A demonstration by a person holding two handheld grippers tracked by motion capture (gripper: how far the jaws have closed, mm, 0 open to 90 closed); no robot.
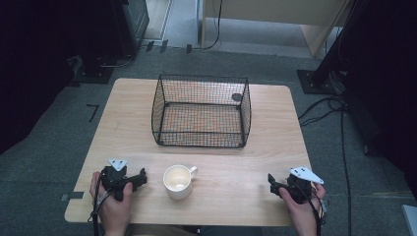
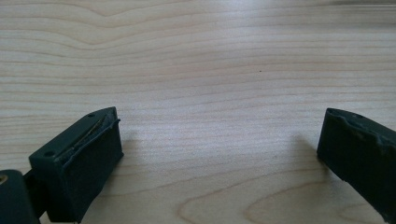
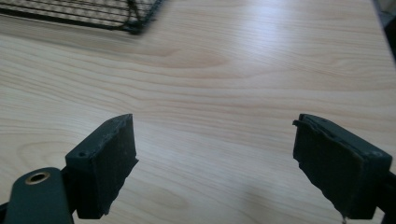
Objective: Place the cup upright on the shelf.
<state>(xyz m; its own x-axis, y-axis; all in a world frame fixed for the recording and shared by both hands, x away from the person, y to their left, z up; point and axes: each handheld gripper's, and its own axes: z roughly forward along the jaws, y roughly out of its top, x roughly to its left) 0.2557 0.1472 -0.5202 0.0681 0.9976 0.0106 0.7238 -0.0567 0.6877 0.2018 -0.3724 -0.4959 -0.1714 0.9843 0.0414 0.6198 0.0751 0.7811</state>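
Two grippers sit low at the near edge of the table (image 1: 123, 108), one on each side of a cup (image 1: 178, 182). The left gripper (image 1: 142, 176) lies in the person's left hand (image 1: 112, 209), its tips pointing at the cup and stopping just short of it, with a sliver of bare wood between. From the left gripper view its jaws are spread wide, nothing but wood grain between them. The right gripper (image 1: 270, 179), held in the right hand (image 1: 304, 211), rests well apart from the cup, near the table's right corner, tips aimed toward the middle. The right gripper view has its jaws spread wide too, bare tabletop between them, and a corner of the basket (image 3: 93, 14) at the top left.

The cup is white, upright, with a pale inside, its handle turned toward the right and slightly away from the person. It stands on the near half of the table, roughly centred. Beyond it, well apart, stands the black wire basket (image 1: 201, 110), open at the top, on the far half.
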